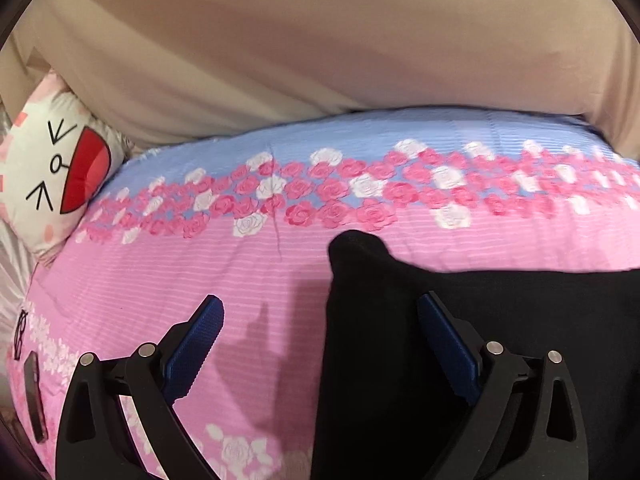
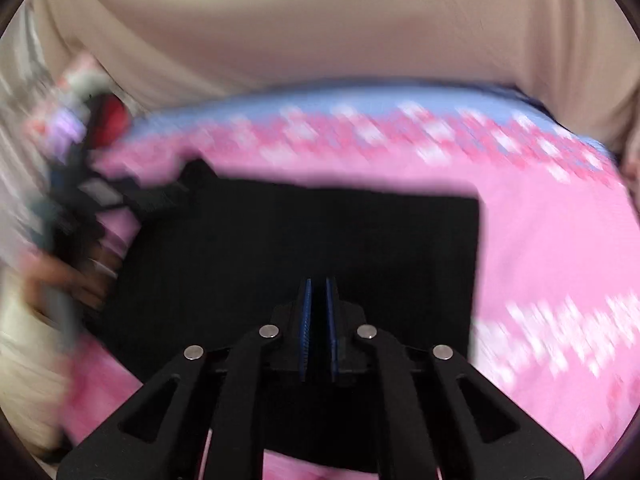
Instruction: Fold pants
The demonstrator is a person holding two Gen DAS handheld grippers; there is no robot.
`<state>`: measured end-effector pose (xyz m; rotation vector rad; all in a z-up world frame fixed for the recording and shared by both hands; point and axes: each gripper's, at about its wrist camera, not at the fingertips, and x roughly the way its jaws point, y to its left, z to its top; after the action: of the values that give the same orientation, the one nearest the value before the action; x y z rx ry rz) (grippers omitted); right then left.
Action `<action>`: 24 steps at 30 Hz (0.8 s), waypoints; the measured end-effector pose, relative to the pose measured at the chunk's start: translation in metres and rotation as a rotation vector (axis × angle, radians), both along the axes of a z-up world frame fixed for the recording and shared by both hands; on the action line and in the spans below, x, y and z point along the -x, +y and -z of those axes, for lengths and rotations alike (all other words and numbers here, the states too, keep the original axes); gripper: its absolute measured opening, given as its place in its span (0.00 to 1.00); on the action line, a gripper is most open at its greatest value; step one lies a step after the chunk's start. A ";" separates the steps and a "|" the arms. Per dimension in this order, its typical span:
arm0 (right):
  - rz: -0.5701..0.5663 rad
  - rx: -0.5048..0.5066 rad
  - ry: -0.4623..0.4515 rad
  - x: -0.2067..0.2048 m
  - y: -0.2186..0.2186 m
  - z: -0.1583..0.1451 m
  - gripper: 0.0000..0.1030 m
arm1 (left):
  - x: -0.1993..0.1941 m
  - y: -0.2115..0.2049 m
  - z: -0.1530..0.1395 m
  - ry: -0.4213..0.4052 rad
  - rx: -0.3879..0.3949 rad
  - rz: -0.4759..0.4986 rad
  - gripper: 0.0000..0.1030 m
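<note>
The black pants [image 1: 460, 320] lie folded into a flat block on the pink flowered bedspread [image 1: 200, 264]. My left gripper [image 1: 320, 308] is open above the pants' left edge, one finger over the bedspread, one over the black cloth. In the right wrist view the pants [image 2: 320, 232] show as a dark rectangle. My right gripper [image 2: 319, 284] is shut over them with its blue pads nearly together; I cannot tell whether cloth is pinched between them. The left gripper [image 2: 80, 196] shows blurred at the pants' left side.
A white cartoon-face pillow [image 1: 52, 168] sits at the bed's left end. A phone [image 1: 34, 396] and glasses [image 1: 20, 332] lie near the left edge. A beige wall or curtain [image 1: 320, 48] runs behind the bed.
</note>
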<state>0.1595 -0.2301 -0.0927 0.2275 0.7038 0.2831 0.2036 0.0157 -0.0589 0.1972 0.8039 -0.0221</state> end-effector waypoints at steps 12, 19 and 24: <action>0.089 -0.059 0.006 0.053 -0.026 0.009 0.07 | 0.081 -0.017 -0.007 0.000 0.011 0.106 0.93; 0.052 0.025 -0.011 0.068 -0.007 0.009 0.07 | 0.102 -0.018 -0.002 0.015 0.007 0.106 0.93; 0.066 -0.130 -0.026 0.090 -0.035 0.007 0.10 | 0.121 0.000 0.003 0.032 0.004 0.080 0.93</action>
<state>0.0691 -0.2653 -0.1000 0.3694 0.6513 0.2691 0.0824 0.0158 -0.0619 0.2257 0.8271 -0.1021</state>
